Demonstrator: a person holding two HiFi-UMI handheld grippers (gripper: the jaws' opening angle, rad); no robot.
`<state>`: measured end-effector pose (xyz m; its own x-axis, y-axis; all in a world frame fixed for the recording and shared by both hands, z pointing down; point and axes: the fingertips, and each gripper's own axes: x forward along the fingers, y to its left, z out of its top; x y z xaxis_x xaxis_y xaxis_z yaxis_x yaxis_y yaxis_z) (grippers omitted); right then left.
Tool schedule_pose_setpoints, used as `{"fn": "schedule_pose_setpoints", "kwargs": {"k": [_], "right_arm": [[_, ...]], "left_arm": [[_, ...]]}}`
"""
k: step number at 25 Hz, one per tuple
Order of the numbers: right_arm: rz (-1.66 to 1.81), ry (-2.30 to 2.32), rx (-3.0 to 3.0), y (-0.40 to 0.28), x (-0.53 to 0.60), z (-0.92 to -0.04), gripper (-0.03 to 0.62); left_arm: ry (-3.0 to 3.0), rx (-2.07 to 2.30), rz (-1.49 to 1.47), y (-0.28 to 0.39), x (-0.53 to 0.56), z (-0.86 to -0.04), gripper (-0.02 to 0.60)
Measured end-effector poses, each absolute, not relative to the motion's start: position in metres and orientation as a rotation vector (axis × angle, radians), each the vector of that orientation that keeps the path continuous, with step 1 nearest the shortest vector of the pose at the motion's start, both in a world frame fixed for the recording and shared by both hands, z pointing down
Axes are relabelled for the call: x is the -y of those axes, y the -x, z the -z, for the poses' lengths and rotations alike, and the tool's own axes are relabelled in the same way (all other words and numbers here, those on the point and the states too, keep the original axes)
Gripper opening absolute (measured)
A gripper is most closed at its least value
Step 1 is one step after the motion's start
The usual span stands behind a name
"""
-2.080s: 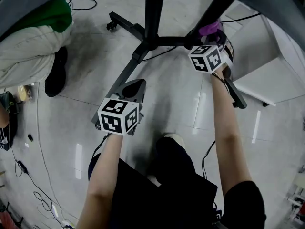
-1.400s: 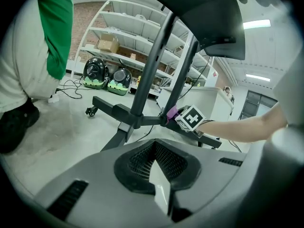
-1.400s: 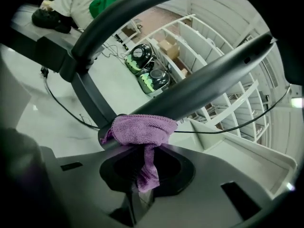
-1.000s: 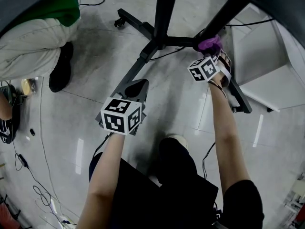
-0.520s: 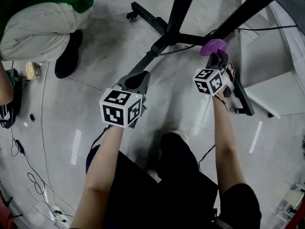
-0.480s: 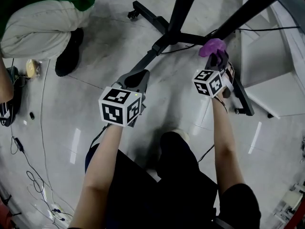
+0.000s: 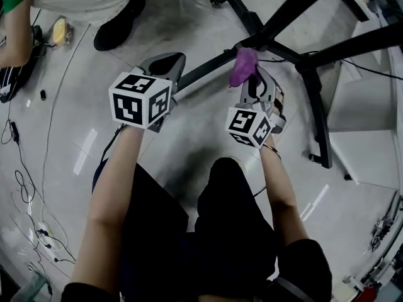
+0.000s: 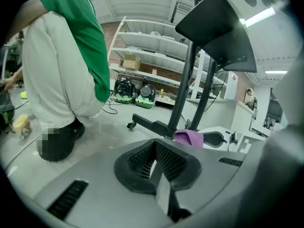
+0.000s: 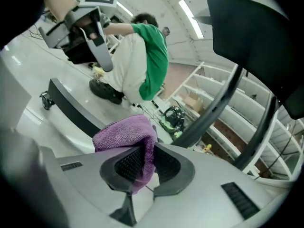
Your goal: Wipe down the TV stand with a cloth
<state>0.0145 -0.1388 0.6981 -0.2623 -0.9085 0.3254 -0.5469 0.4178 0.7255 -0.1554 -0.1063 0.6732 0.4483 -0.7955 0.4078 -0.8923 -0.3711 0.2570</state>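
Left gripper: the left gripper point(image 8: 155, 162) hangs on the near side of the TV stand point(image 7: 208, 69), its jaws pressed together with nothing between them, and it is clear of the black frame.

Right gripper: the right gripper point(image 9: 141, 161) is clamped on a purple cloth point(image 9: 124, 133), with a fold pinched between the pads and the rest bunched ahead of them.

Cloth: it sits at the stand's low front leg, close to where the legs meet. No view settles whether it is pressed on the metal or just above it.

Stand: a black wheeled base has legs spreading over the pale floor and posts rising out of the head view.

Beyond the stand: a person in a green top point(image 8: 76, 37) crouches on the far side, with shelving point(image 8: 156, 44) behind.

Progress: the wipe appears to be under way on the base. No leg looks visibly cleaner than another, so the share done cannot be read. The other legs and the posts most likely remain.
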Motion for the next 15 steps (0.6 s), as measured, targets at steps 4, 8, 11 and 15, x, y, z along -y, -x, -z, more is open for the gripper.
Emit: {"fn": "schedule_pose_setpoints", "kwargs": {"k": [4,8,11,15], "right_arm": [[0.687,-1.068,2.082,0.054,0.109,-0.701,0.069],[0.735,-0.908,2.204,0.113,0.076,-0.706,0.069],[0.763,-0.793,2.262,0.150,0.047,-0.712,0.069],[0.849,-0.625,2.296,0.192,0.008,-0.730,0.068]], "left_arm": [[-2.199,1.519,-0.279,0.198,0.100,-0.667,0.006],[-2.161,1.610,-0.271,0.234,0.093,-0.656,0.006],[-2.133,1.672,-0.267,0.256,0.086,-0.648,0.006],[-2.098,1.702,-0.247,0.271,0.080,-0.645,0.006]]}}
